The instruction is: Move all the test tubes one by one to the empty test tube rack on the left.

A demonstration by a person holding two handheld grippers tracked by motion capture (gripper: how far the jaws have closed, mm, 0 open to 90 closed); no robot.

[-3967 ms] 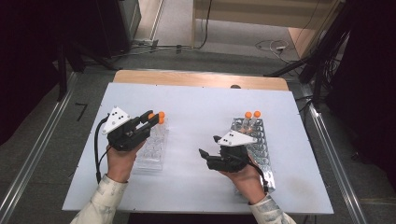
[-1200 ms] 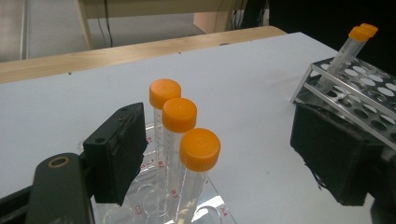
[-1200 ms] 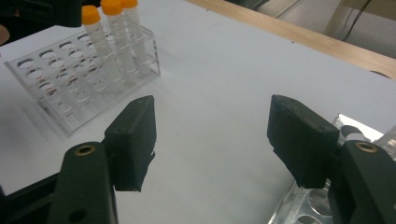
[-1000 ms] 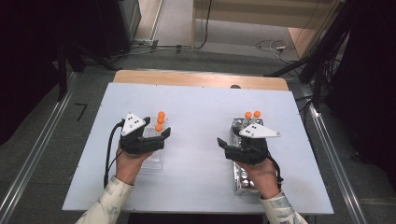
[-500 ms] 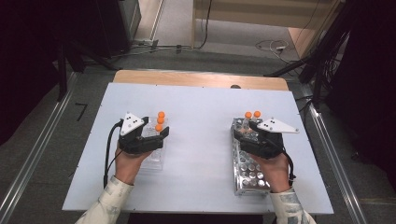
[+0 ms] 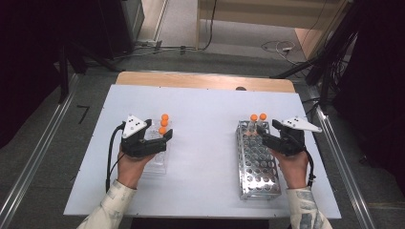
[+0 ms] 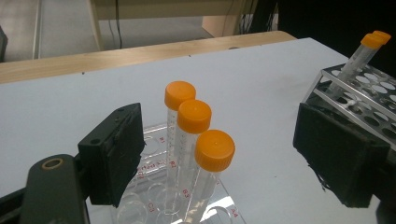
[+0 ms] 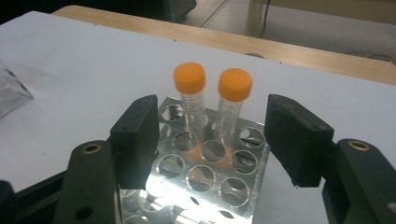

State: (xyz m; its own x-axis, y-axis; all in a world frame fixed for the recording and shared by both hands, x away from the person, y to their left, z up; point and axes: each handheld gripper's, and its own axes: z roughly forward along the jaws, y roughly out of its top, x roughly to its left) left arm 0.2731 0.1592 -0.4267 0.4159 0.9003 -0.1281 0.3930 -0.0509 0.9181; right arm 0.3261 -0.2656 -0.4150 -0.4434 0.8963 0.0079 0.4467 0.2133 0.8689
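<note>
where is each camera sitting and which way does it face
High view: fixed above the person's side, looking forward and down on the white table; both forearms, left gripper and right gripper show.
Left gripper view: rides the left gripper, looking between its open jaws at three orange-capped tubes in the clear rack.
Right gripper view: rides the right gripper, looking between its open jaws at two capped tubes in the metal rack.
Shared: the left gripper view also catches the metal rack.
</note>
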